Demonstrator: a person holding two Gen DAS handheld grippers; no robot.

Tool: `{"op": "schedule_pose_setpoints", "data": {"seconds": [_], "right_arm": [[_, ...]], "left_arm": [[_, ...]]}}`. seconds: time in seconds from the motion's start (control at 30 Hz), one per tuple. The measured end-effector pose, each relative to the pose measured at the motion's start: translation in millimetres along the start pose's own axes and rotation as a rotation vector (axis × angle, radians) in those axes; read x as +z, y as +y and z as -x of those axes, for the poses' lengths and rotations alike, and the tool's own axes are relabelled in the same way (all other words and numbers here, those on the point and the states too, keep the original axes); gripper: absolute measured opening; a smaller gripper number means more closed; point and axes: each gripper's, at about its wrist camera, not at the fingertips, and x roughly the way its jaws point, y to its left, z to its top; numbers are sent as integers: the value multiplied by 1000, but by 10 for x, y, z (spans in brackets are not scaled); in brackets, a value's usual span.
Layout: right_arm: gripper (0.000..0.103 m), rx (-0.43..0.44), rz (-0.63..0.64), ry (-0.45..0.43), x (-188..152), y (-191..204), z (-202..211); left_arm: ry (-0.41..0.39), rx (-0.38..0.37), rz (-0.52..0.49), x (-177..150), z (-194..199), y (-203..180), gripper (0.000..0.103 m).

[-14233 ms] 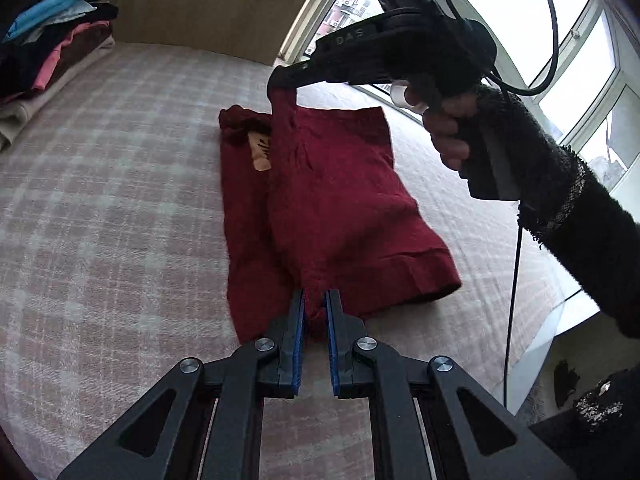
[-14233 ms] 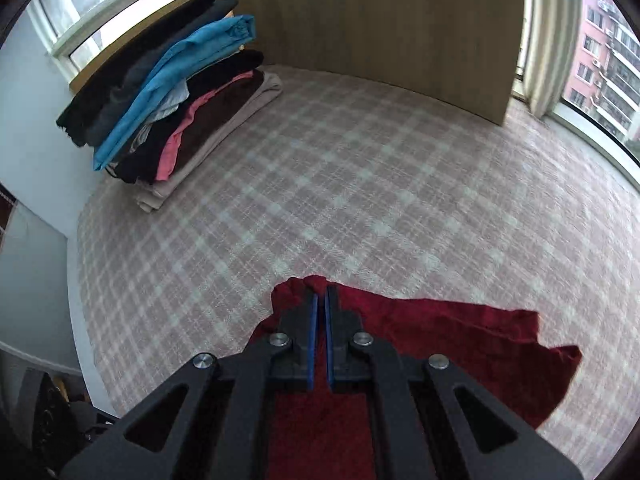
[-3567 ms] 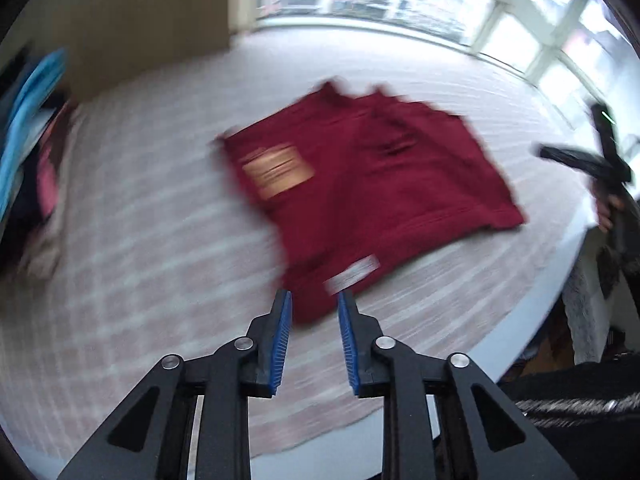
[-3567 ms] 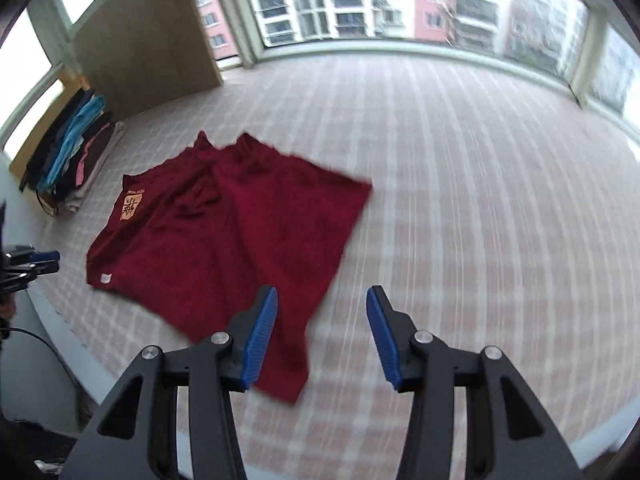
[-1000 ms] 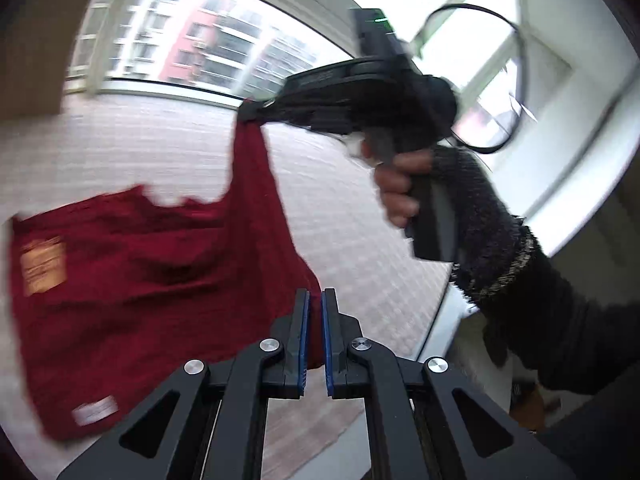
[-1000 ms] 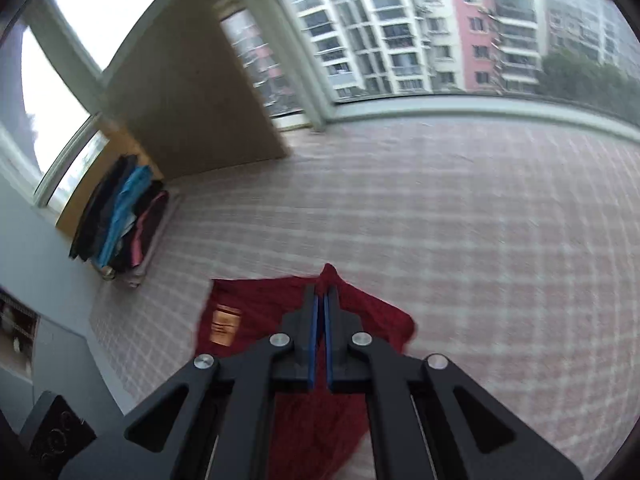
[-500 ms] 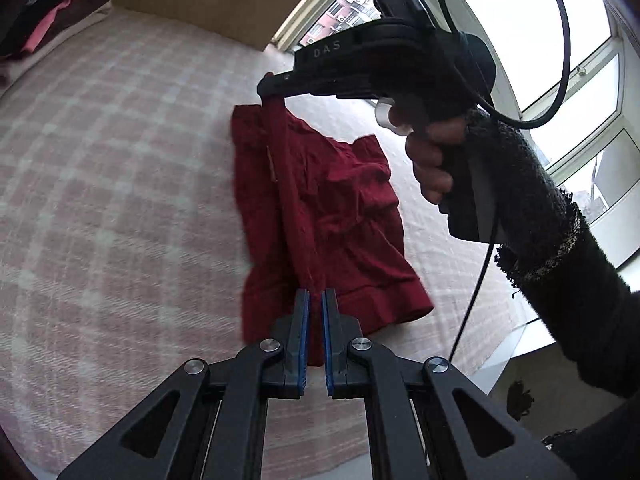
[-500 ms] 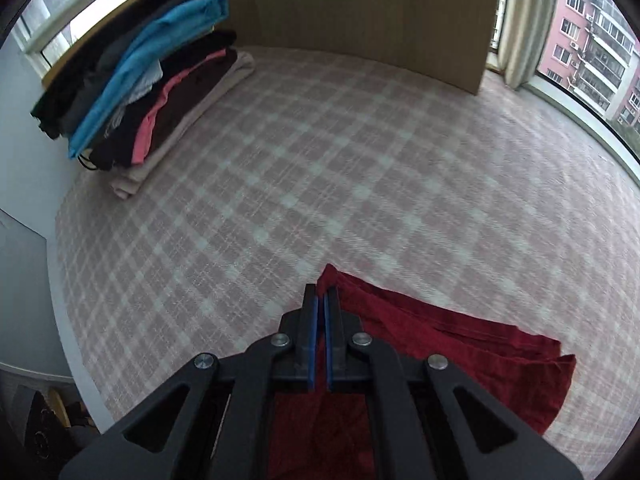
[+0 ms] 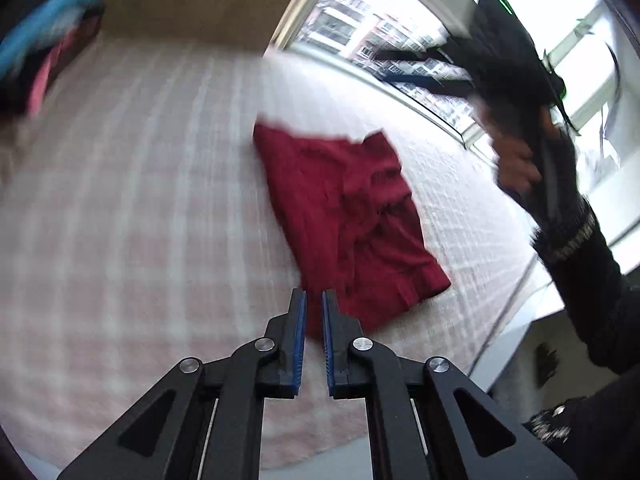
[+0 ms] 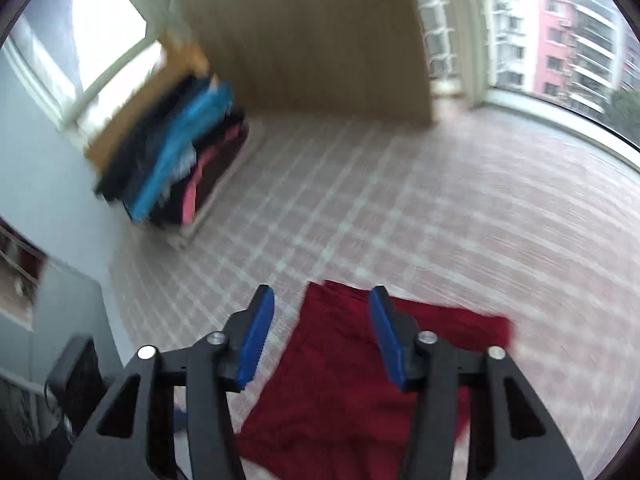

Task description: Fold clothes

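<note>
Red knit garment [image 9: 352, 216] lies folded on the pink plaid bed [image 9: 140, 200], just ahead of your left tongs [image 9: 314, 336], nearly closed on nothing. Your right tongs [image 10: 322, 336] are opening above it, empty.

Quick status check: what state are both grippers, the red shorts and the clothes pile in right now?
Left gripper: shut, seemingly pinching the near corner of the red shorts.
Right gripper: jaws opening, nothing between them, raised above the shorts.
Red shorts: folded over, lying rumpled on the bed.
Clothes pile: folded, stacked at the bed's far edge.
</note>
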Motion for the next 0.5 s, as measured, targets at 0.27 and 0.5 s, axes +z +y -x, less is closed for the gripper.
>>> {"op": "schedule_pose_setpoints", "data": {"seconds": [0.27, 0.5], "right_arm": [[20, -166, -136, 145, -1183, -429, -110], [31, -252, -153, 146, -1685, -420, 94]], "left_arm": [[146, 61, -312, 1087, -1052, -225, 6], [222, 103, -437, 1457, -1556, -304, 2]]}}
